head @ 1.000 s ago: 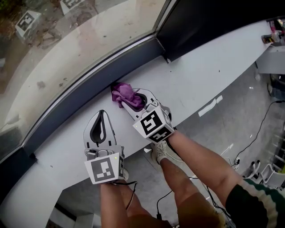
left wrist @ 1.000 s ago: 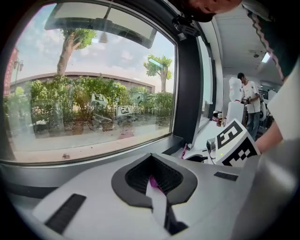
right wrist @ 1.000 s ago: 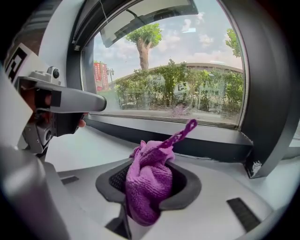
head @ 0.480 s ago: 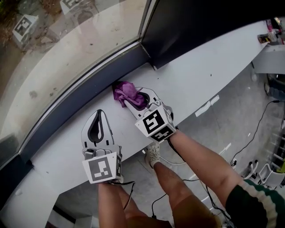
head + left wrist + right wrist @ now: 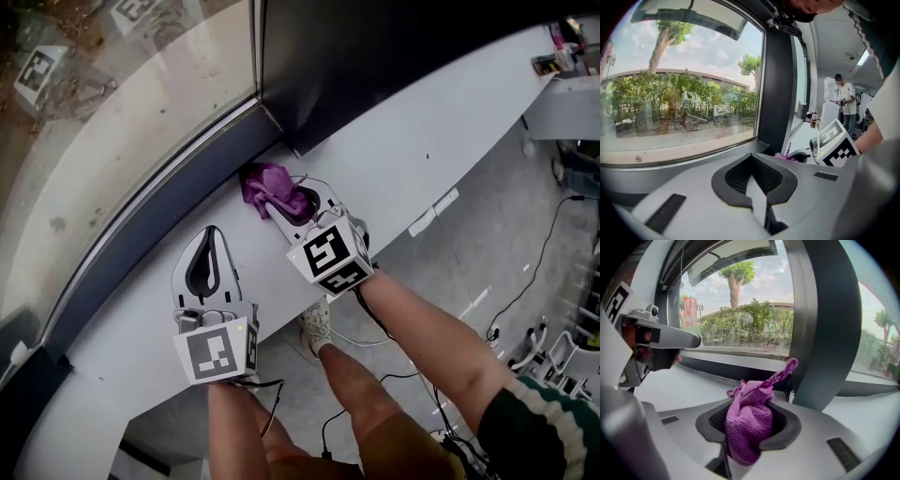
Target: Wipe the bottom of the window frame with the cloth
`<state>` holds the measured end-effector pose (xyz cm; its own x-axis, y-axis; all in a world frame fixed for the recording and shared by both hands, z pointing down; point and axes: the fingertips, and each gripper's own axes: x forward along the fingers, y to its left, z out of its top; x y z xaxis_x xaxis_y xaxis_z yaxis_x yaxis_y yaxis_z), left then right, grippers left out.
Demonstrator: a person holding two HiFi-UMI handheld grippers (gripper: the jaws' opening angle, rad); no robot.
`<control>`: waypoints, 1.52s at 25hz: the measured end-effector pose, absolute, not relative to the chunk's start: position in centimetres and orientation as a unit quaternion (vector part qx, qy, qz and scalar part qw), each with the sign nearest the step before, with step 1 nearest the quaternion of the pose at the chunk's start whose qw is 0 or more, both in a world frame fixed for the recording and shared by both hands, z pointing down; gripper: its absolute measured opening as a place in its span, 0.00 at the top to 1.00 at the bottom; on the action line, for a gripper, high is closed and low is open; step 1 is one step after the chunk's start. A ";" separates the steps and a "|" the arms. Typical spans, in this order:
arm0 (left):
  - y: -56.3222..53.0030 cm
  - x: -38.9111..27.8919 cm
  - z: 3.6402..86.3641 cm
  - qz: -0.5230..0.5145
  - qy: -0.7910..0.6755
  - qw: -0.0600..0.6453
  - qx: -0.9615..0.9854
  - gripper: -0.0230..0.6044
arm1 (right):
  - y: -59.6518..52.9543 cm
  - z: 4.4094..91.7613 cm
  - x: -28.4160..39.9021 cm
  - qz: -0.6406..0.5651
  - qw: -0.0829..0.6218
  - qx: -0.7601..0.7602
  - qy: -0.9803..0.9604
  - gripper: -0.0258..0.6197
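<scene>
The right tool (image 5: pixel 284 202) is clamped on a crumpled purple microfibre cloth (image 5: pixel 265 183). In the right gripper view the bunched fabric (image 5: pixel 747 425) fills the gap between the jaws, and a loose twist of it pokes out past their tips. That grip leaves a soft wad leading, so fabric rather than hard plastic meets the surface.

The cloth is pressed down where the dark grey bottom rail of the window frame (image 5: pixel 169 202) meets the long white curved desk (image 5: pixel 412 159). It sits just short of the corner where the rail runs into the broad dark upright post (image 5: pixel 309 56). The tool is angled low toward the rail, which looks chosen to push the wad into the seam. From here only a short stretch seems left before the post stops the stroke.

The left tool (image 5: pixel 211 258) has its jaws together with nothing between them — the left gripper view shows only bare desk through their loop. It lies near the desk's front edge, apart from the cloth, probably kept out of the wiping path.
</scene>
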<state>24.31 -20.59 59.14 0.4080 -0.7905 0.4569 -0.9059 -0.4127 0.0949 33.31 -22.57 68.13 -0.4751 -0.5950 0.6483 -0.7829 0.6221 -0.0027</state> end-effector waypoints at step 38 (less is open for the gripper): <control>-16.9 29.0 60.5 0.191 -0.482 0.170 0.838 0.96 | -16.6 67.7 37.5 0.191 0.308 0.444 -0.819 0.72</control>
